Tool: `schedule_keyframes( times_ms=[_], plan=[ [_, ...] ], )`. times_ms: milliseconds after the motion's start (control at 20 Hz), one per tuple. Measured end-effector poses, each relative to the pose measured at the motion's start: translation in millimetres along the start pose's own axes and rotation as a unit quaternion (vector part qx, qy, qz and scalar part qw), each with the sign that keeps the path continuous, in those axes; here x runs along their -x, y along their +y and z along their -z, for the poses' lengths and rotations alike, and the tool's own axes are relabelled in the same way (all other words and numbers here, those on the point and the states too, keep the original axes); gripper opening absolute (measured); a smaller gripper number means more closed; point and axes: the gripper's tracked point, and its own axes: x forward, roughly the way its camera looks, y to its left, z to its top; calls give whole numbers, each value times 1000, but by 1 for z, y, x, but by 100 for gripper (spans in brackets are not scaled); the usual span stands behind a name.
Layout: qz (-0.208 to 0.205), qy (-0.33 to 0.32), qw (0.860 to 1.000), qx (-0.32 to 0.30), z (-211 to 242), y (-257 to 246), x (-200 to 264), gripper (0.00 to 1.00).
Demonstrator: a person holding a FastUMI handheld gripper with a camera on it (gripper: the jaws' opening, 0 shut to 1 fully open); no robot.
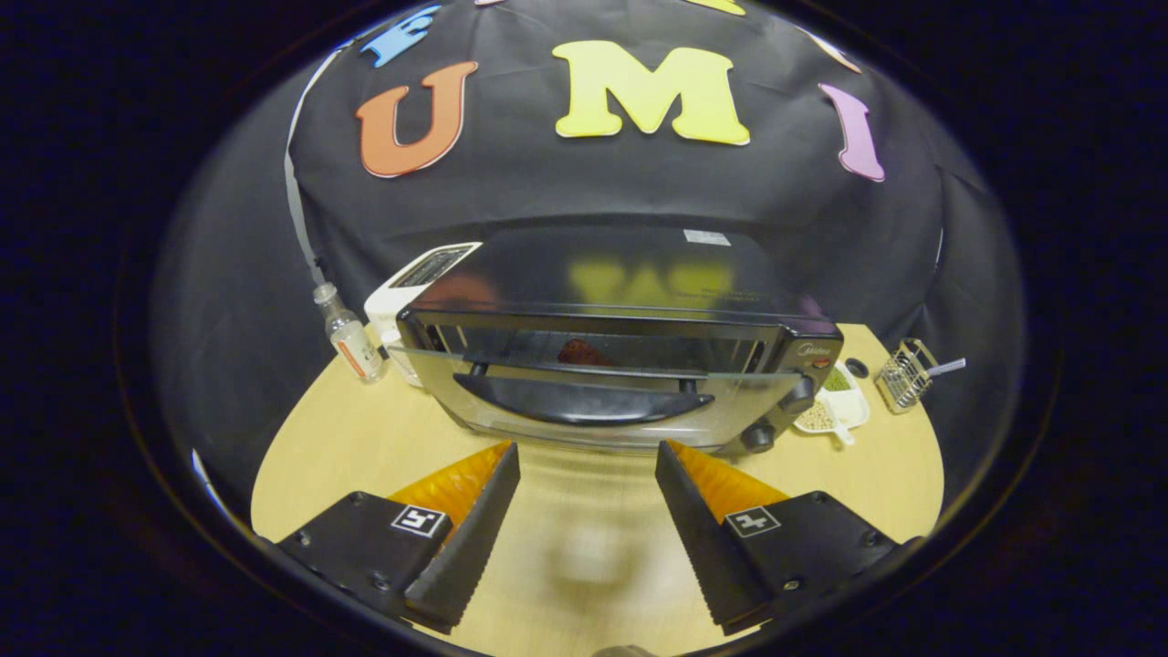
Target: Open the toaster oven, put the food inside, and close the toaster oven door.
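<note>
The black and silver toaster oven [611, 365] sits on the pale wooden counter [584, 547] just ahead of the tool [587, 465]. Its glass door [584, 397], with a dark curved handle [584, 401], looks tipped slightly ajar; something reddish [584, 351] shows inside, probably the food. The tool is released, fingers spread and empty, likely lined up on the handle to push the door shut. Beside the oven stand a small clear bottle [349, 338], a white divided dish [832, 406] of grains, and a wire basket [903, 374].
</note>
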Motion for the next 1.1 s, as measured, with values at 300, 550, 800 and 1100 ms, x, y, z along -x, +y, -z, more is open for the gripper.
schedule_keyframes(
  times_ms=[300,550,800,1100],
  plan=[
    [8,2,1000,-21,6,-20,13,96],
    [21,-1,999,-27,16,-44,29,96],
    [44,-7,999,-26,35,-98,72,97],
    [86,-21,995,-49,50,-211,128,97]
  ],
)
